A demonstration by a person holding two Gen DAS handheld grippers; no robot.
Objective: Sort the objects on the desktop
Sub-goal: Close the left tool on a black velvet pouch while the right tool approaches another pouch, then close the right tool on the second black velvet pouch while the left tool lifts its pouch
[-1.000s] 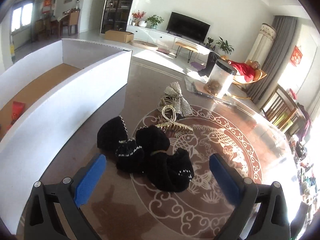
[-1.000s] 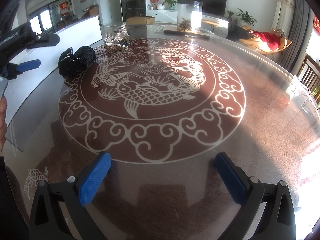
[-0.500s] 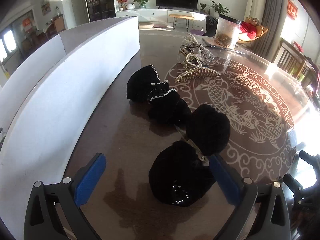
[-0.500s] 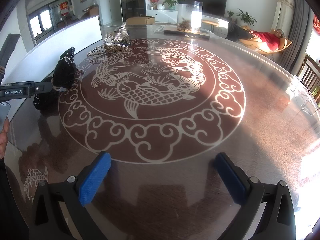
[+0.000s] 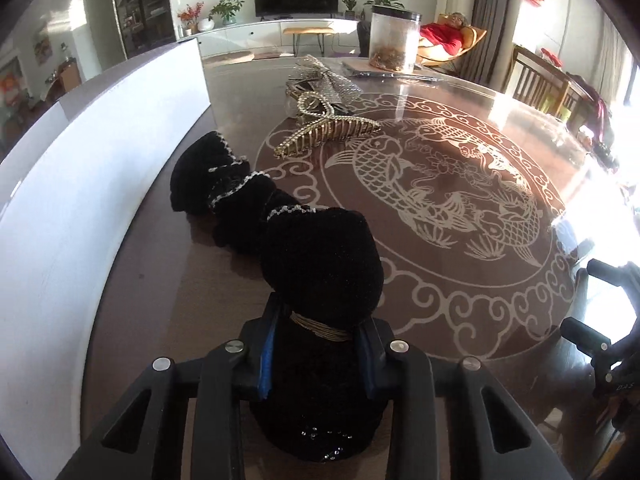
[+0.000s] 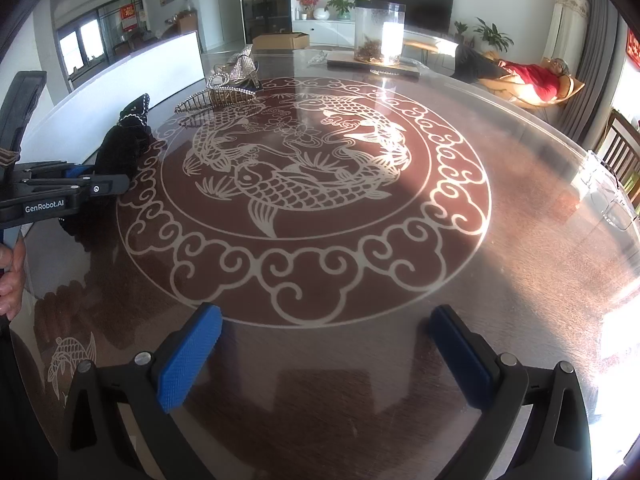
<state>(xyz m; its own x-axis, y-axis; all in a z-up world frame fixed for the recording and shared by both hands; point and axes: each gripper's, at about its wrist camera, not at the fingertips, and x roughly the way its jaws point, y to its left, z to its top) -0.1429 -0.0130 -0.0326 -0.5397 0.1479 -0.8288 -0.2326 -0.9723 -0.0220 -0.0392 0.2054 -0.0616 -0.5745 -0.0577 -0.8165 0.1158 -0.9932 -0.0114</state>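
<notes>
My left gripper [image 5: 318,344] is shut on a black velvet bow hair accessory [image 5: 324,264], its blue pads pinching the gold-wrapped middle. A second black bow with silver trim [image 5: 216,176] lies just beyond it on the table. A gold claw hair clip [image 5: 328,132] and a silver glitter bow [image 5: 328,80] lie farther back. My right gripper [image 6: 324,356] is open and empty above the front of the round table [image 6: 520,280]. In the right wrist view the left gripper [image 6: 68,192] is at the left edge with the black bow [image 6: 120,148].
A white box wall [image 5: 92,152] runs along the table's left side. A clear jar with a black lid [image 5: 394,40] stands on a flat board at the far edge. Chairs stand beyond the right edge.
My left gripper moved forward over the near black bow and closed on its middle. The right gripper has not moved.
</notes>
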